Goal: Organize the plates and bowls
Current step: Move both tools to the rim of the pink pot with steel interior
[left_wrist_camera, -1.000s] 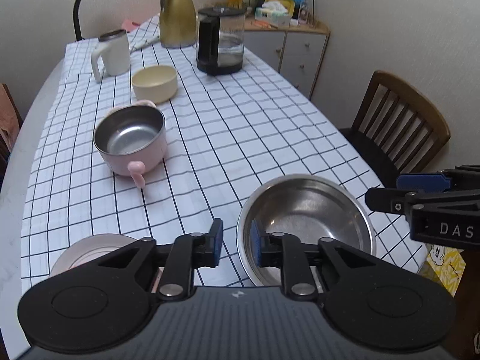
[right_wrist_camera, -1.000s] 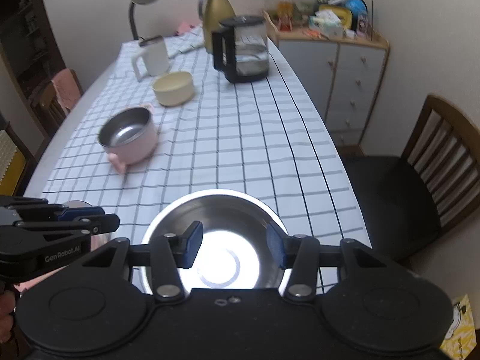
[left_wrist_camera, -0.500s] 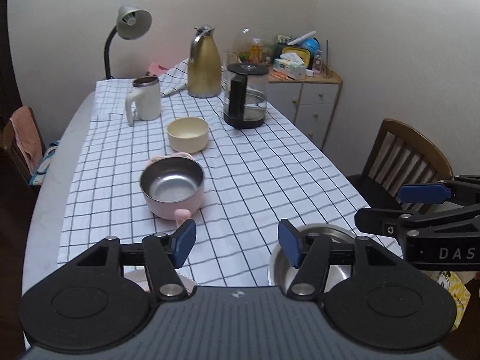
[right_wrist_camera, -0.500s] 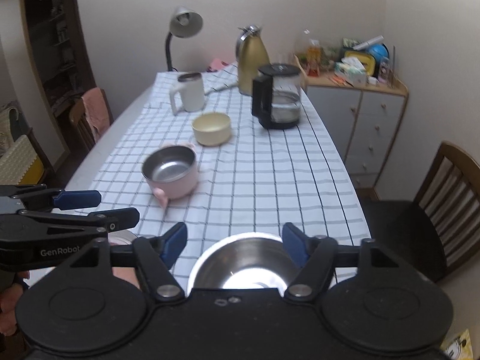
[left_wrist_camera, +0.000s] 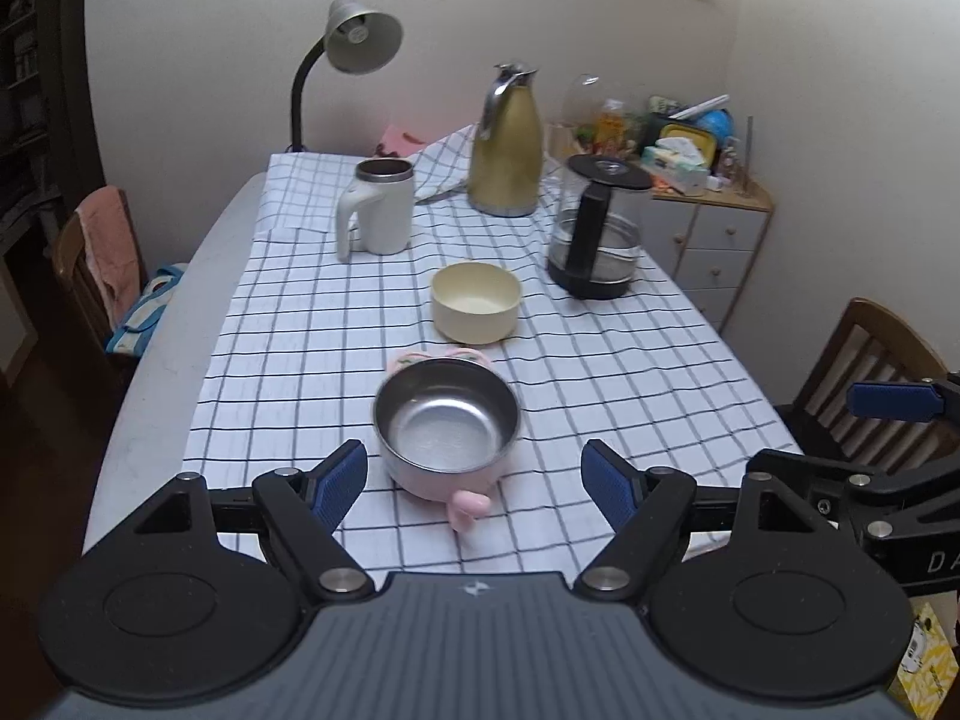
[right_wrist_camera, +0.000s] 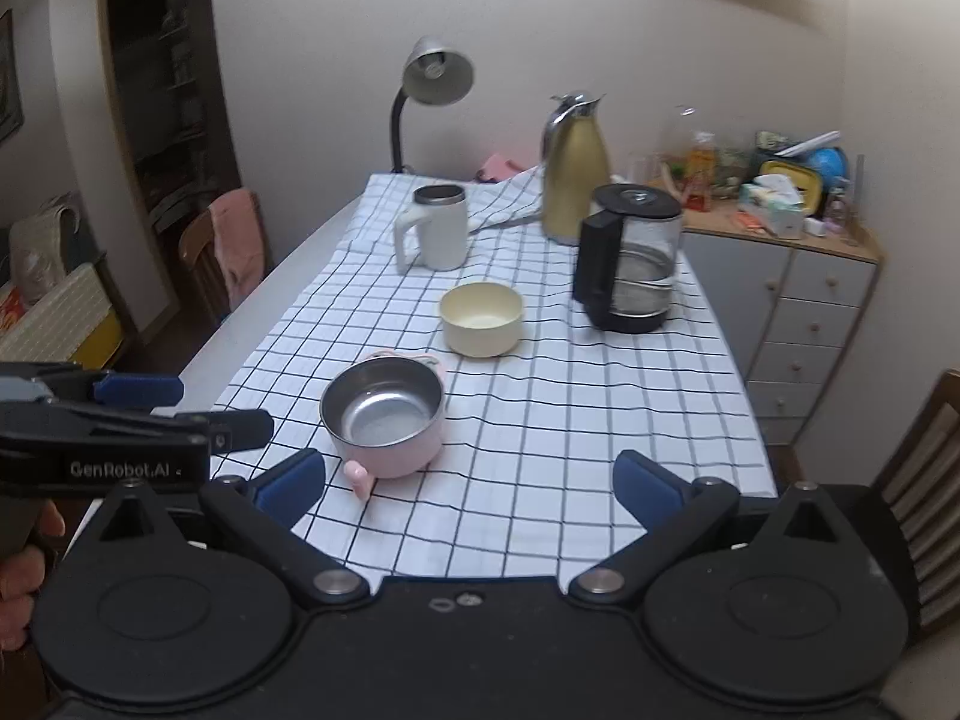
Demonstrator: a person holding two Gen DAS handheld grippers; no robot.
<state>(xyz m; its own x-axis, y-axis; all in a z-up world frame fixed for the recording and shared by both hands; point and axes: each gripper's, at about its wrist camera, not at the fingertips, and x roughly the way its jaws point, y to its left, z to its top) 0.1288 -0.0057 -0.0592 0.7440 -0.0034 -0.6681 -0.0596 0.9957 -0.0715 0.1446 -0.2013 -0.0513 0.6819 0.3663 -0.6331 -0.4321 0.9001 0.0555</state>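
A pink bowl with a steel inside (left_wrist_camera: 447,426) (right_wrist_camera: 382,414) stands on the checked tablecloth, its small pink handle toward me. Behind it sits a cream bowl (left_wrist_camera: 476,302) (right_wrist_camera: 482,318). My left gripper (left_wrist_camera: 474,483) hovers short of the pink bowl; its jaws are opening and hold nothing. My right gripper (right_wrist_camera: 469,480) is also opening, wide, with only tablecloth between its fingers. Each gripper shows from the side in the other's view: the right gripper (left_wrist_camera: 840,432) at the right edge, the left gripper (right_wrist_camera: 198,408) at the left edge. The near table edge is hidden under the gripper bodies.
At the far end of the table stand a white mug (left_wrist_camera: 378,210), a gold thermos jug (left_wrist_camera: 507,144), a glass kettle with a black handle (left_wrist_camera: 594,240) and a desk lamp (left_wrist_camera: 354,42). A wooden chair (left_wrist_camera: 870,360) stands to the right, another chair (left_wrist_camera: 102,264) to the left, and a cluttered cabinet (right_wrist_camera: 804,300) at the back right.
Both grippers pulled back and rose from the near table edge while their jaws widened. The large steel bowl and the pale plate beside it slid out of view beneath them.
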